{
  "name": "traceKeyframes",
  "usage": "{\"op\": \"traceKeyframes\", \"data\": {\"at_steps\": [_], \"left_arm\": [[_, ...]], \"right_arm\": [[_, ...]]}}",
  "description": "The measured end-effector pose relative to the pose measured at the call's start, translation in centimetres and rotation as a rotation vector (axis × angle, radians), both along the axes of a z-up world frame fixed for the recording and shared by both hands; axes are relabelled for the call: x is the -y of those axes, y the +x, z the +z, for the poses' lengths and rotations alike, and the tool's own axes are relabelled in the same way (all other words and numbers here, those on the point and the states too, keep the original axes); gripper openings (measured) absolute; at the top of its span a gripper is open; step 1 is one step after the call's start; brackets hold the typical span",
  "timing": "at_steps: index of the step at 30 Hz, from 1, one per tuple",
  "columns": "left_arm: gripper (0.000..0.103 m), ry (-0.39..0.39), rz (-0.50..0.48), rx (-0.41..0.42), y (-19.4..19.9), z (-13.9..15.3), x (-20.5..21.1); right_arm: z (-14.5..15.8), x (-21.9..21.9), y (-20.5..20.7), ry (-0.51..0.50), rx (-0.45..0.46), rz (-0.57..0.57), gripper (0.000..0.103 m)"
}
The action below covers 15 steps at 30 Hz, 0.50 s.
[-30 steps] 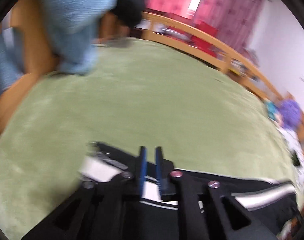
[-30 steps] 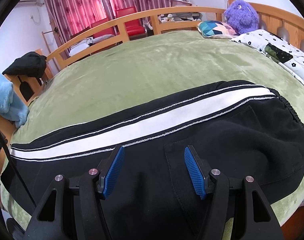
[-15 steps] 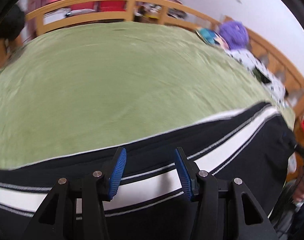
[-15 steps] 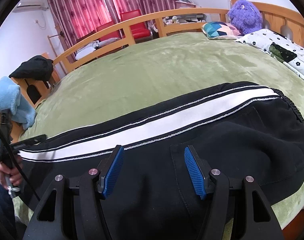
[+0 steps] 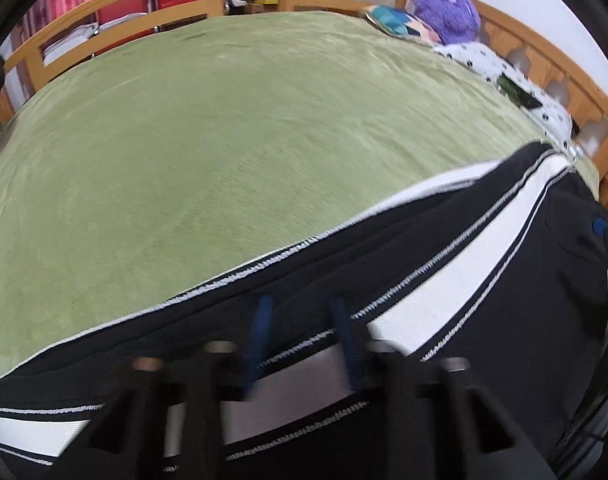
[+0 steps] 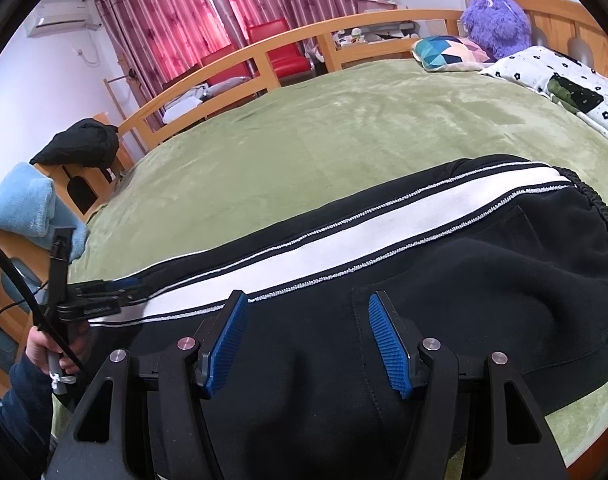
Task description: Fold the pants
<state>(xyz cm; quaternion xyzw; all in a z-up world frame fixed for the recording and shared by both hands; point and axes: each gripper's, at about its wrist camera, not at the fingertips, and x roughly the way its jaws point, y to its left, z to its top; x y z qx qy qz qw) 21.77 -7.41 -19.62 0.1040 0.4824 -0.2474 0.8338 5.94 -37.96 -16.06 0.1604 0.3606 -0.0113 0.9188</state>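
Black pants [image 6: 444,280] with a white side stripe [image 6: 344,240] lie flat along the near edge of a green bed cover [image 6: 344,128]. The waistband is at the right, the legs run left. My right gripper [image 6: 308,336] is open and empty, just above the seat of the pants. My left gripper [image 5: 300,336] is open over the leg part [image 5: 424,288], its blue pads straddling the white stripe; this view is motion blurred. In the right wrist view the left gripper [image 6: 104,292] shows at the far left, at the leg end of the pants.
A wooden bed rail [image 6: 288,44] runs round the far side. A purple plush toy [image 6: 492,20], a patterned cushion [image 6: 448,52] and a white spotted pillow [image 6: 564,80] lie at the far right. A blue towel [image 6: 24,204] and black garment [image 6: 80,144] hang at the left.
My left gripper went from shut to open and swung from facing the bed's left end to facing across the pants. The right gripper has barely moved.
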Motion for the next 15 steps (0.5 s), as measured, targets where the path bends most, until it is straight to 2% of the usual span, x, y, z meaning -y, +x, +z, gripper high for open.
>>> {"op": "traceKeyframes", "data": {"at_steps": [3,8,12,15], "left_arm": [[0.006,0.000,-0.006,0.032,-0.9,0.4,-0.3],[0.006,-0.123,0.017,0.067,-1.7,3.4,-2.3],[0.005,-0.140,0.027,0.092,-1.0,4.6,-2.5],[0.005,-0.141,0.047,0.088,0.3,4.3,-2.6]], "right_arm": [[0.0,-0.1,-0.1,-0.001,0.002,0.003,0.062],[-0.1,0.0,-0.2,0.008,0.001,-0.002,0.062],[-0.1,0.1,-0.5,0.016,0.002,-0.005,0.062],[-0.2,0.0,-0.6,0.013,0.004,-0.005,0.062]]}}
